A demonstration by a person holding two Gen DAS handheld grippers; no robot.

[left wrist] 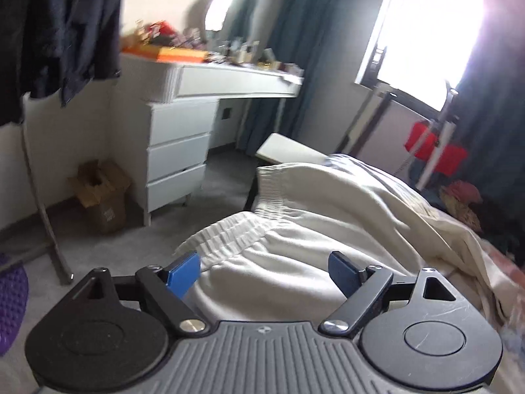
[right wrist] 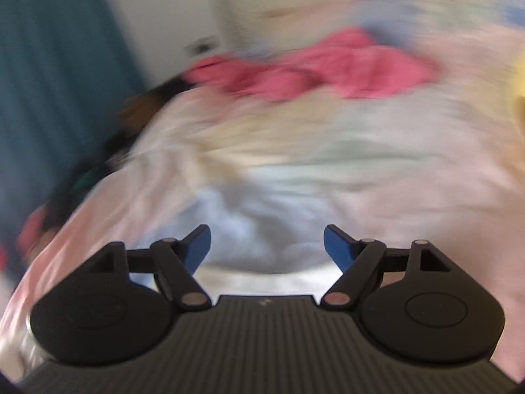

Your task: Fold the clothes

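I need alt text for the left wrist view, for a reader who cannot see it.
The left gripper, jaws open, hovers over a cream garment with a ribbed waistband, lying on a bed. Beyond stand a white dresser and a bright window.

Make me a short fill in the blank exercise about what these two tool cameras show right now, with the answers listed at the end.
1. Both the left tool and the right tool have their jaws ____.
2. The garment lying ahead of the left tool is ____ in colour.
3. The pink garment shows in the ____ wrist view.
4. The white chest of drawers stands on the ____.

Answers: open; white; right; floor
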